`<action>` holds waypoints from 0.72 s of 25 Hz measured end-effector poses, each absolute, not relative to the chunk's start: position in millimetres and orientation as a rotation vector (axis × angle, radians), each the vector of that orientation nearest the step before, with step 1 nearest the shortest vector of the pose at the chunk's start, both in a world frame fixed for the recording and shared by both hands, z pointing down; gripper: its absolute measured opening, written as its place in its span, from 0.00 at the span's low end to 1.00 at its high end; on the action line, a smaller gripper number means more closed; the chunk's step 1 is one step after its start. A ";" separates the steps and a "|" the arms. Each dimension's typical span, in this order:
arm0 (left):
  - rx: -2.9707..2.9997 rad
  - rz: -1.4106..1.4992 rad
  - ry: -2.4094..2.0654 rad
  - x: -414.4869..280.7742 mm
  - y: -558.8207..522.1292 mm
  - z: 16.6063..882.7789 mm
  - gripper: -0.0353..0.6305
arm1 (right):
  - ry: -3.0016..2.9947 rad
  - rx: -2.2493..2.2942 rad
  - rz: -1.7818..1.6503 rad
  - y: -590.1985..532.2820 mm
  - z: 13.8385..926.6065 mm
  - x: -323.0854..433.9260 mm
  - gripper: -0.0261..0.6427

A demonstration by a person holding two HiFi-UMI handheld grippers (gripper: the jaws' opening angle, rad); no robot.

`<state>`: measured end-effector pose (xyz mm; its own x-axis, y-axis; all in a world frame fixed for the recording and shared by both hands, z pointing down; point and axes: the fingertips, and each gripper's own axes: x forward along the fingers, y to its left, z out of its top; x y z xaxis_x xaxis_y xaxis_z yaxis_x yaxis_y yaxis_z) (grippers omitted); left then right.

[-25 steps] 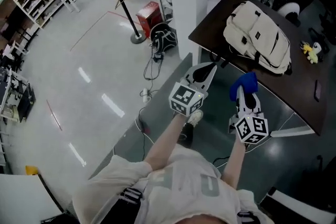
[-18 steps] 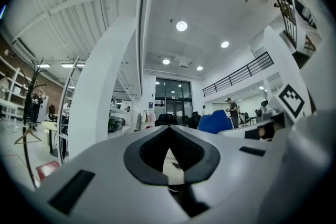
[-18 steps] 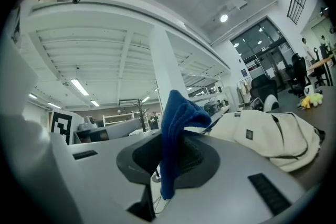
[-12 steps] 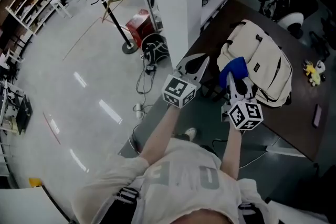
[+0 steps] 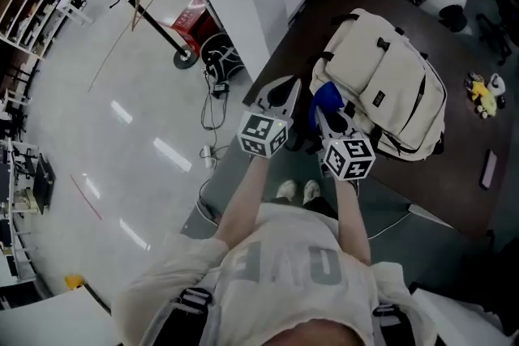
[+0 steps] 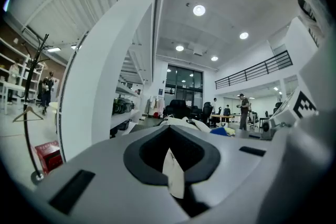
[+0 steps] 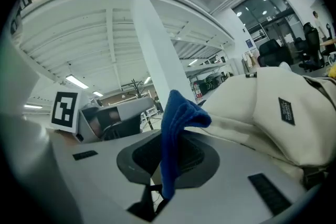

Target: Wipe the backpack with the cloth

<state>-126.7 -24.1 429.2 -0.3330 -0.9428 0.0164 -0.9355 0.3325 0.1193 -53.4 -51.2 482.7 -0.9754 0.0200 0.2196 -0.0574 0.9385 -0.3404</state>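
Your left hand-held gripper point(image 5: 280, 93) shut on nothing, your right hand-held gripper point(image 5: 328, 117) at its three o'clock pinching the blue cloth point(image 5: 326, 96), cream backpack point(image 5: 385, 81) flat on the dark counter point(image 5: 464, 148), at the cloth's two o'clock

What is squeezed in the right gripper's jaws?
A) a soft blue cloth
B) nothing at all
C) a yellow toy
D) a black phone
A: in the right gripper view, the right gripper has its jaws closed on a soft blue cloth, which sticks up between them in front of the cream fabric backpack.
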 end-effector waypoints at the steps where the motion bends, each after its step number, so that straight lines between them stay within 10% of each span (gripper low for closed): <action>1: 1.741 -0.144 -2.493 -126.8 -25.7 435.0 0.06 | -2.857 0.009 0.503 -51.4 489.5 -58.6 0.11; 18: 1.742 -0.181 -2.360 -117.8 -35.7 477.8 0.06 | -2.712 0.210 0.488 -72.0 535.0 -76.4 0.10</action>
<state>-117.8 -35.7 477.8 -0.2837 -0.9547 0.0894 -0.9300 0.2967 0.2171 -76.4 -72.0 535.0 -0.9183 -0.0786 0.3881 -0.2090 0.9287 -0.3064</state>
